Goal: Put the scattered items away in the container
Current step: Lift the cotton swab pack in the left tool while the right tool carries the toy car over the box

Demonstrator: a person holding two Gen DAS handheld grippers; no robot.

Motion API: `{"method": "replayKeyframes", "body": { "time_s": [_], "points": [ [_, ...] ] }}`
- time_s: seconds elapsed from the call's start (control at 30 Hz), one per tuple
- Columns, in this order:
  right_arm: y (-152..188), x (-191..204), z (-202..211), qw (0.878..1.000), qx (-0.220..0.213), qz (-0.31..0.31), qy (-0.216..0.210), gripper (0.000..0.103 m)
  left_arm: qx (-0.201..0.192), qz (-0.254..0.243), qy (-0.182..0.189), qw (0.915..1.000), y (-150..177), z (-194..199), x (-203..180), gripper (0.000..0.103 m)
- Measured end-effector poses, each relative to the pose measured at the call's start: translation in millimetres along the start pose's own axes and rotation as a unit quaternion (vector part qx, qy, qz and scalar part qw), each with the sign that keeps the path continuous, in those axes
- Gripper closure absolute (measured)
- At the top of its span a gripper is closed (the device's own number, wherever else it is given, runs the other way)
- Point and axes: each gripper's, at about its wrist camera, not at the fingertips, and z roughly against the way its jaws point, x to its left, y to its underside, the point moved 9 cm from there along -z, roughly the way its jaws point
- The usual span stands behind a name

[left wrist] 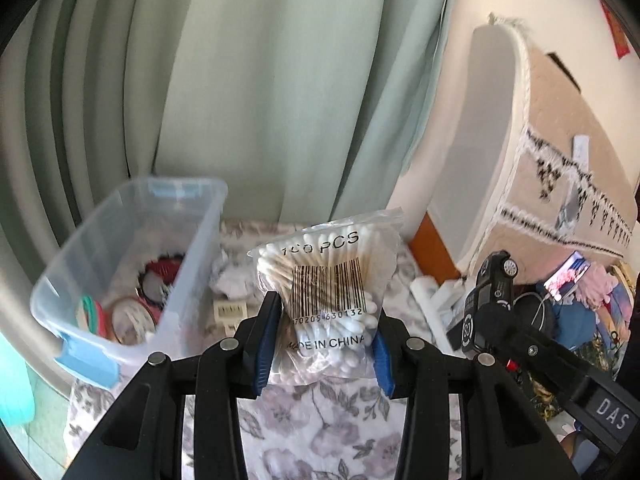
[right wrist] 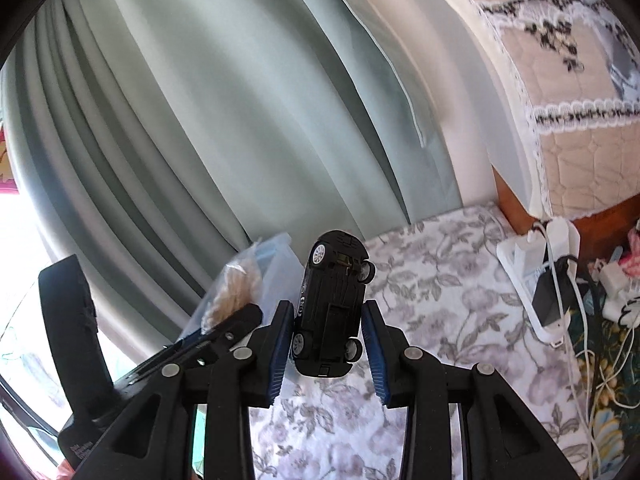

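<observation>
Looking forward along the left claw (left wrist: 326,344), the left wrist view shows its two blue-padded fingers (left wrist: 266,344) closed on a clear bag of cotton swabs (left wrist: 326,276). The bag stands upright between the pads, its barcode and printed lettering facing the camera, lifted above a floral bedsheet (left wrist: 320,432). To the left sits a clear plastic container (left wrist: 188,264) with blue latches, resting on the sheet. Inside it lie several round, colourful items, too blurred to name. Just beside the container's right wall sit a crumpled white scrap and a small cream-coloured object. At the right edge the right claw (left wrist: 486,308) comes into view, gripping a black toy car (left wrist: 494,284). A pale green curtain (left wrist: 260,80) hangs behind everything.

In the right wrist view, the right claw (right wrist: 326,334) holds the black toy car (right wrist: 332,300) between its blue pads. The car is turned nose-up with its underside and wheels facing the camera, held above the floral bedsheet (right wrist: 440,280). At lower left the left claw (right wrist: 232,320) appears with the bag of cotton swabs (right wrist: 236,284), and a corner of the container (right wrist: 280,256) shows just behind it. At the right, a white power strip (right wrist: 540,272) with plugs and cables lies on the sheet.
</observation>
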Motion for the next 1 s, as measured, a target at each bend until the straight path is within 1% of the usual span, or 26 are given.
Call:
{"method": "replayKeyframes", "body": {
  "time_s": [0.3,0.57,0.9,1.0],
  "points": [
    [-15,20,25,0.999,-0.034,0.016,-0.011,0.065,-0.031,-0.004,0.004,0.9995,-16,26,0,0.060],
    [-29,35,39,0.998,-0.053,0.026,-0.020,0.065,-0.060,-0.010,0.002,0.9982,-31,46,7,0.060],
    [-44,61,49,0.996,-0.073,0.048,-0.033,0.065,-0.094,-0.011,-0.001,0.9955,-48,74,19,0.060],
    [-47,70,49,0.995,-0.076,0.055,-0.037,0.065,-0.101,-0.010,-0.005,0.9948,-51,75,28,0.060]
  ]
}}
